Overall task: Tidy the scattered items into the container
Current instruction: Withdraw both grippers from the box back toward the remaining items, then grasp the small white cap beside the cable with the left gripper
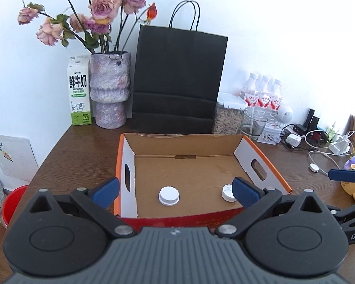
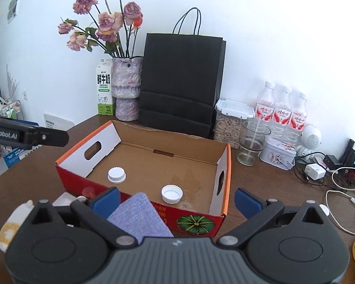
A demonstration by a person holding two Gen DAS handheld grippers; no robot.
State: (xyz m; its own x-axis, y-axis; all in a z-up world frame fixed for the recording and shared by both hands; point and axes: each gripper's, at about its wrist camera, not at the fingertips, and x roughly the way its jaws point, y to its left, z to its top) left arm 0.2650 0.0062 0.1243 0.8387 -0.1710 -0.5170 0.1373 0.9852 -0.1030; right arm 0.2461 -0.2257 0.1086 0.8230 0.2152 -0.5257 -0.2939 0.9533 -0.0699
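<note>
An open cardboard box with red and orange sides stands on the brown table; it also shows in the right wrist view. Two white bottle caps lie on its floor: one top up, one open side up. My left gripper is open and empty, over the box's near wall. My right gripper is open and empty, above the box's near right corner. A purple cloth lies in front of the box under my right gripper, beside a white and yellow item at the left.
Behind the box stand a black paper bag, a vase of dried roses, a milk carton, a seed jar, a glass, water bottles. Cables and chargers lie at the right. A yellow toy sits near the right edge.
</note>
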